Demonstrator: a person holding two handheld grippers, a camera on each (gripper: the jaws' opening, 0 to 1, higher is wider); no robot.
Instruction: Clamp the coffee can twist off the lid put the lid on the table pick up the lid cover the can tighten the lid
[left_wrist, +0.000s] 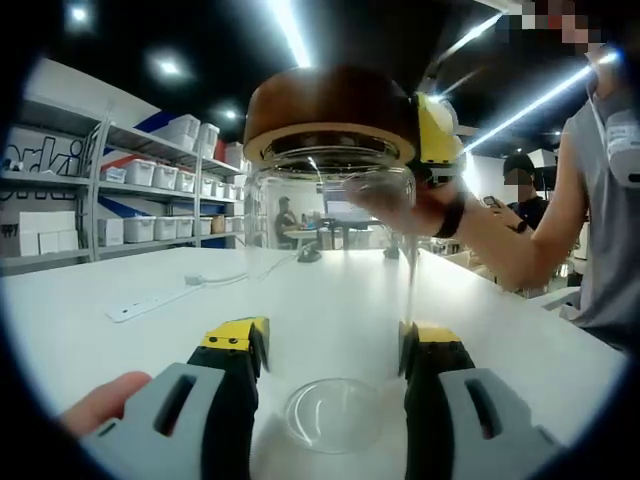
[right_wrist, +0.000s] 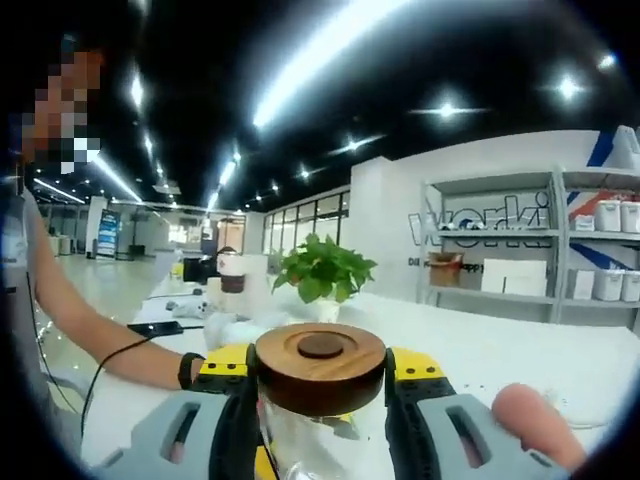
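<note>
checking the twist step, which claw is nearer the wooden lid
Right. The right claw is shut on the wooden lid atop the jar; the left claw clamps the jar's lower body, below the lid.

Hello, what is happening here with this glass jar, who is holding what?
A person works with two handheld grippers on a white table. The left gripper clamps the clear glass can low on its body. The right gripper is closed around the wooden lid, which sits on the can's mouth.
</note>
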